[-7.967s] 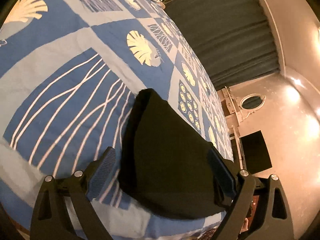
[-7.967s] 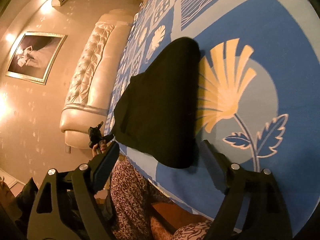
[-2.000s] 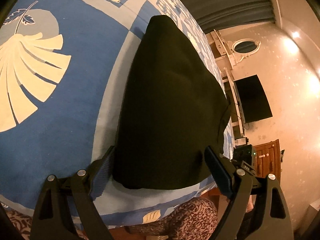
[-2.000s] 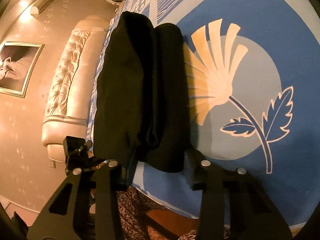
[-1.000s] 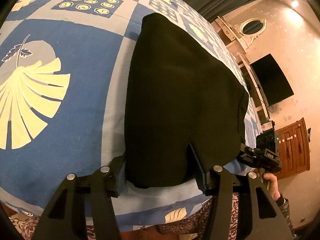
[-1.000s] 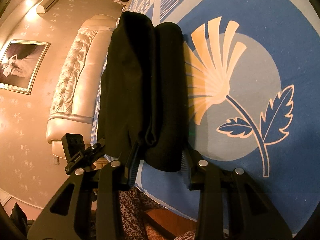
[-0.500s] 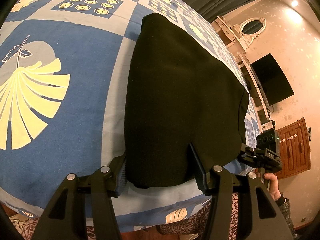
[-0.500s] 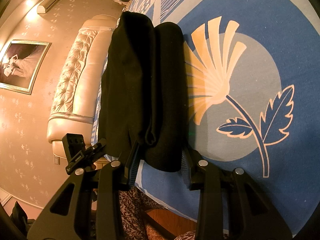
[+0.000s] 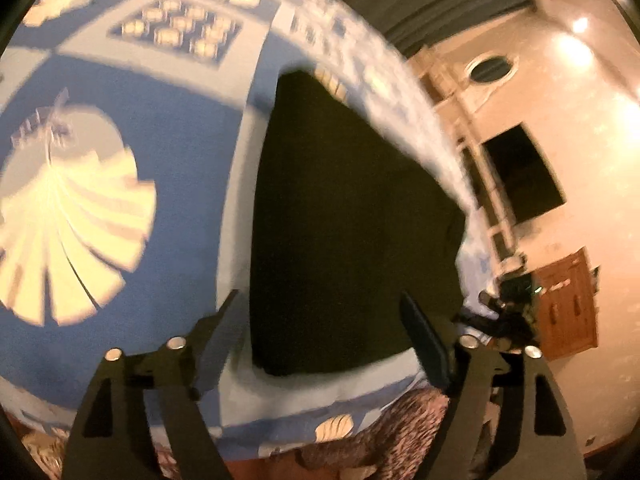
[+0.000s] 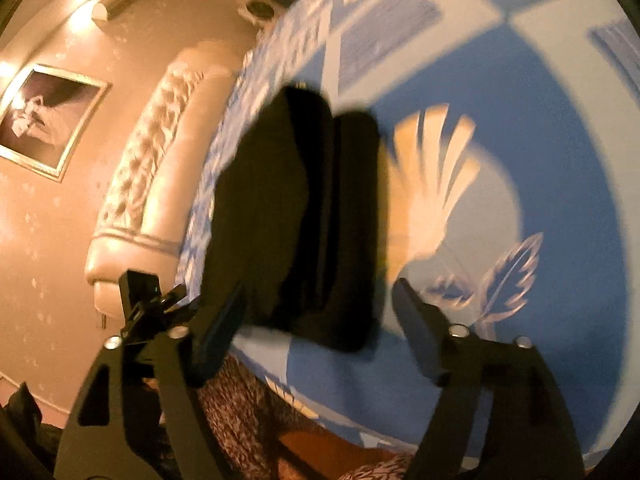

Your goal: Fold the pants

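Observation:
The black pants (image 9: 344,216) lie folded in a compact stack on the blue patterned bedspread (image 9: 168,128), near its front edge. In the right wrist view the pants (image 10: 304,216) show stacked layers. My left gripper (image 9: 324,320) is open, pulled back just short of the pants' near edge, holding nothing. My right gripper (image 10: 316,312) is open too, its fingers either side of the near end of the pants without touching. Both views are motion-blurred.
The bed's front edge runs just below the pants (image 9: 328,400), with patterned fabric of the person's clothing (image 9: 384,432) beneath. A padded headboard (image 10: 144,184) is at the left; a TV (image 9: 520,172), wooden cabinet (image 9: 568,304) and dark curtain (image 9: 440,4) stand beyond.
Both grippers have opened wide and let go of the pants, then drawn back a little. The pants stay folded on the bed.

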`<state>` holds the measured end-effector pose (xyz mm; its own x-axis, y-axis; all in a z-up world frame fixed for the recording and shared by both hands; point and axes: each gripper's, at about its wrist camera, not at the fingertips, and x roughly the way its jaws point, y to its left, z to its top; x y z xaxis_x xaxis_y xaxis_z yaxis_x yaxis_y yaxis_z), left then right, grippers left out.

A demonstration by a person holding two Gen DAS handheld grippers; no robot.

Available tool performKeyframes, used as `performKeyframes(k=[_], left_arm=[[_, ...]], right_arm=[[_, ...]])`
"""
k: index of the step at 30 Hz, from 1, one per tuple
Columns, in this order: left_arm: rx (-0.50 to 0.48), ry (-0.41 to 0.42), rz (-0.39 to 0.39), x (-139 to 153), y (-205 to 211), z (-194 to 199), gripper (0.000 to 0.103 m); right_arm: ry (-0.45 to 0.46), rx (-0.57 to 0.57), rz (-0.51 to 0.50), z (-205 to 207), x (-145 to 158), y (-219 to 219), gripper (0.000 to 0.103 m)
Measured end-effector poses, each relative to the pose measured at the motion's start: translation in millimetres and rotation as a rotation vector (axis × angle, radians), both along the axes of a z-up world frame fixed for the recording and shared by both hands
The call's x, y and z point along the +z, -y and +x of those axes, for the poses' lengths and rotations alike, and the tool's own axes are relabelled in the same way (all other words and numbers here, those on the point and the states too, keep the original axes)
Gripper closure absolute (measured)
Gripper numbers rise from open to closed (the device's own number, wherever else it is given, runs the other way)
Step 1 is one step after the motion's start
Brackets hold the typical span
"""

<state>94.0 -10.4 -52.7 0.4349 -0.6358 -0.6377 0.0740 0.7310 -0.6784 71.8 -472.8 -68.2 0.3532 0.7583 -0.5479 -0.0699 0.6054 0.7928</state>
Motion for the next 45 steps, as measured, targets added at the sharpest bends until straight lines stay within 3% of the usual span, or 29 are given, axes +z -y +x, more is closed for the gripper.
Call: performKeyframes(k=[4, 10, 14, 20, 22, 23, 24, 25, 26, 29, 45], left_arm=[[-0.036, 0.065, -0.017, 0, -18, 34, 0.017], [-0.123, -0.008, -0.039, -37, -6, 108, 0.017], [-0.175, 0.037, -0.052, -39, 8, 142, 0.017], [-0.198, 0.032, -0.054, -44, 25, 177, 0.017], [-0.205, 0.031, -0.063, -46, 26, 182, 0.017], [-0.203, 0.031, -0.071, -46, 25, 183, 0.018], [-0.205, 0.030, -0.071, -47, 26, 185, 0.019], [-0.212, 0.033, -0.053, -47, 27, 185, 0.031], [-0.213, 0.033, -0.025, -49, 26, 184, 0.049], [-0.186, 0.014, -0.034, -56, 22, 184, 0.056], [-0.166, 0.045, -0.008, -55, 22, 179, 0.059]], right_arm=[[0.016, -0.040, -0.010, 25, -1, 13, 0.020], [0.018, -0.003, 0.036, 87, -16, -8, 0.020], [0.025, 0.044, 0.056, 120, -18, -25, 0.017], [0.023, 0.041, 0.069, 149, -22, -34, 0.017], [0.000, 0.038, 0.031, 149, -25, -35, 0.042], [-0.022, 0.040, 0.014, 150, -29, -35, 0.061], [-0.043, 0.028, 0.015, 152, -35, -33, 0.067], [-0.048, 0.021, 0.036, 152, -38, -30, 0.071], [-0.047, 0.017, 0.040, 150, -40, -29, 0.073], [-0.034, 0.009, 0.050, 149, -43, -29, 0.074], [-0.015, 0.011, 0.057, 144, -47, -23, 0.075]])
